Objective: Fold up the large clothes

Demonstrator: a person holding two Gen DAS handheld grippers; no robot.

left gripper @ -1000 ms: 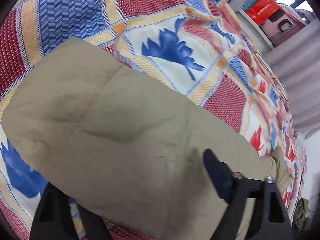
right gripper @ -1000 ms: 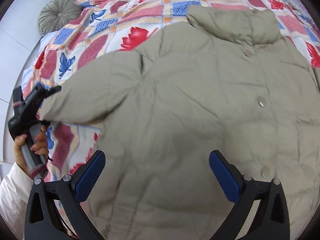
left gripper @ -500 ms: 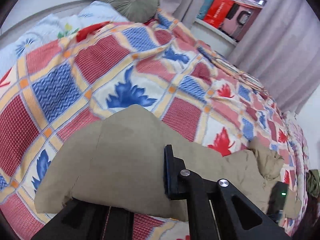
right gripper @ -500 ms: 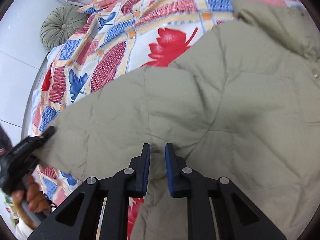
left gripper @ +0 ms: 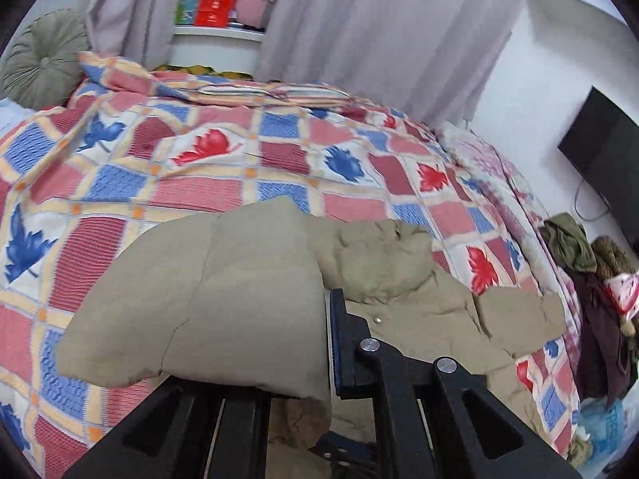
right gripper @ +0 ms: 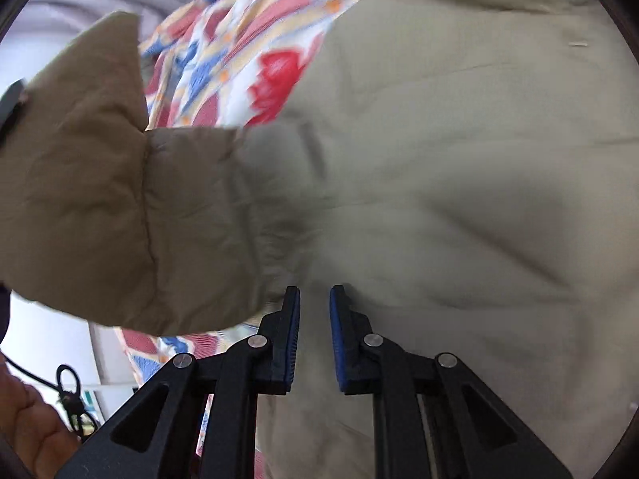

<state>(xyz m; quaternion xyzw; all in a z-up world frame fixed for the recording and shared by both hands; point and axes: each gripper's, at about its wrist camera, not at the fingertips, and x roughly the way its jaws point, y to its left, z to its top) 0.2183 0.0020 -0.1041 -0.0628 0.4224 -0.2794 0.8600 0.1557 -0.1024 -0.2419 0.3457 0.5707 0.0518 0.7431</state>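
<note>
Up and over since a second ago: khaki sleeve (left gripper: 207, 299) lifted off the quilt (left gripper: 120, 183) and swung across toward the jacket (left gripper: 403, 299) body, so first sleeve fold well under way, by the look of it. Nearest, at six o'clock in the left wrist view: left gripper (left gripper: 325, 343) clenched hard on the sleeve end, padding bulging over the hidden finger, only the other pad (left gripper: 339, 343) showing against the cloth edge. Just beyond, toward one o'clock: collar and snap front lying flat on the bed, far sleeve (left gripper: 519, 319) spread out at three o'clock. Farther back, round cushion (left gripper: 44, 60) at ten o'clock, curtain (left gripper: 359, 40) at twelve. Over in the right wrist view: right gripper (right gripper: 313, 319) nearly closed, narrow gap left between blue pads (right gripper: 339, 343), pinching a ridge of jacket fabric near the armpit at six o'clock. Raised sleeve at nine o'clock, jacket body filling two o'clock, blurred quilt at eleven. Likely anchoring the crease while the sleeve comes across.
</note>
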